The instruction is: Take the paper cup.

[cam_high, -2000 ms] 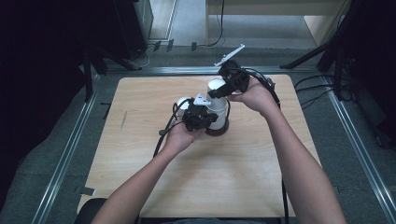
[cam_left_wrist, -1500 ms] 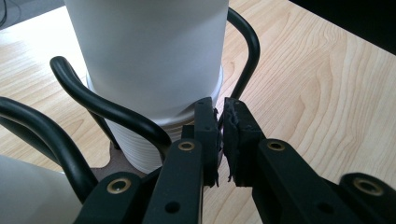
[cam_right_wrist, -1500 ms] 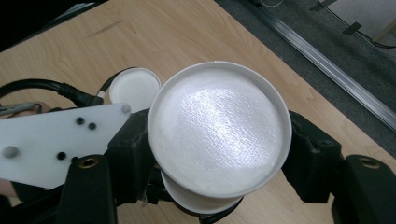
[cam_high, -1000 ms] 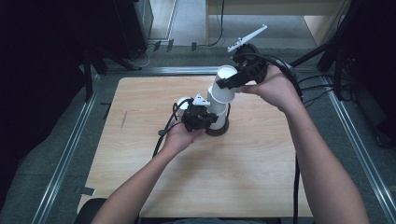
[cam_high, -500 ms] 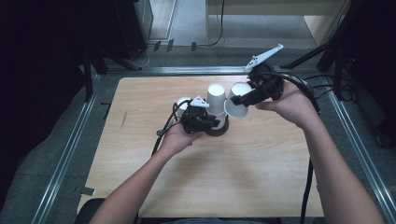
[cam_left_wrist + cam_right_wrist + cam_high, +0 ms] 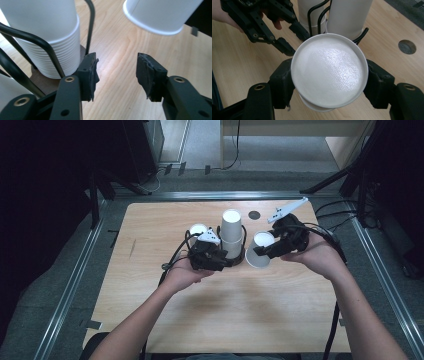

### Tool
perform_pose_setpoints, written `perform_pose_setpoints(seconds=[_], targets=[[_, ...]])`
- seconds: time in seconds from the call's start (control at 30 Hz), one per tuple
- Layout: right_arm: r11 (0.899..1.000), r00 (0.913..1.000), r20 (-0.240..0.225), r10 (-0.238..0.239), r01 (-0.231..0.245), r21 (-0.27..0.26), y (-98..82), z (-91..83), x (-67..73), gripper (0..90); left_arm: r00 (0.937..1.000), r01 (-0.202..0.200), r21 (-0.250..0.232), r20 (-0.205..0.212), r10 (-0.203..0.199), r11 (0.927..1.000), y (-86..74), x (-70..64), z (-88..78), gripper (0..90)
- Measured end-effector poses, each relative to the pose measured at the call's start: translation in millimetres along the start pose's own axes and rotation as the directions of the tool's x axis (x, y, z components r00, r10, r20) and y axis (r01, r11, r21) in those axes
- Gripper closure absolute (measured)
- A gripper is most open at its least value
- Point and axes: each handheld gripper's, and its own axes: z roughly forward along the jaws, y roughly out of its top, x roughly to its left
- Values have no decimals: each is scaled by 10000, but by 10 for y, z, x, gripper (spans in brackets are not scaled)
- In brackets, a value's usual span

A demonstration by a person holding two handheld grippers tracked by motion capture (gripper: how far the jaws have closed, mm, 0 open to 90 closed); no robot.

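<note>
The right gripper clamps an upside-down paper cup just right of the cup stack near the desk's far edge, while the left gripper, jaws just opened and empty, sits at the stack's base.

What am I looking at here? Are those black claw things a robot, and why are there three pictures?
No robot: a person holds a two-jaw tool in each hand. One camera looks down from above; one rides on each tool. On the wooden table a wire holder keeps a stack of white paper cups. The right gripper clamps a single cup, bottom toward its camera. The left gripper, beside the stack, has just been opening, with nothing between its jaws.
</note>
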Motion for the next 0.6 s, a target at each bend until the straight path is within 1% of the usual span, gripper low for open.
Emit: perform_pose_setpoints(seconds=[0.07,0.1,0.13,0.23,0.3,0.37,0.4,0.5,0.6], targets=[[10000,10000,-82,14,-15,-25,-63,41,8,330,9999,-96,12,142,95,10000,-33,-10,-24,477],[10000,9999,-168,-14,14,-20,-120,84,19,331,9998,-159,21,130,159,9999,-50,-15,-34,452],[10000,9999,-168,-14,14,-20,-120,84,19,331,9996,-211,34,169,211,9998,-69,-18,-45,452],[10000,9995,-311,-51,49,-82,-200,141,44,329,9993,-304,177,230,300,9994,-115,-29,-75,419],[9998,9993,-372,47,-55,-205,-257,173,60,329,9990,-289,154,331,284,9995,-153,-37,-96,408],[9996,9989,-449,154,-164,-221,-310,209,75,329,9984,-422,206,383,413,9989,-195,-41,-116,396],[9996,9986,-510,156,-169,-244,-360,250,91,329,9983,-453,192,376,446,9988,-217,-45,-122,394],[9995,9981,-579,192,-207,-256,-401,292,101,329,9976,-638,266,295,630,9976,-271,-49,-151,391],[9994,9975,-665,225,-241,-236,-448,368,114,329,9966,-794,231,231,789,9966,-323,-42,-186,380]])
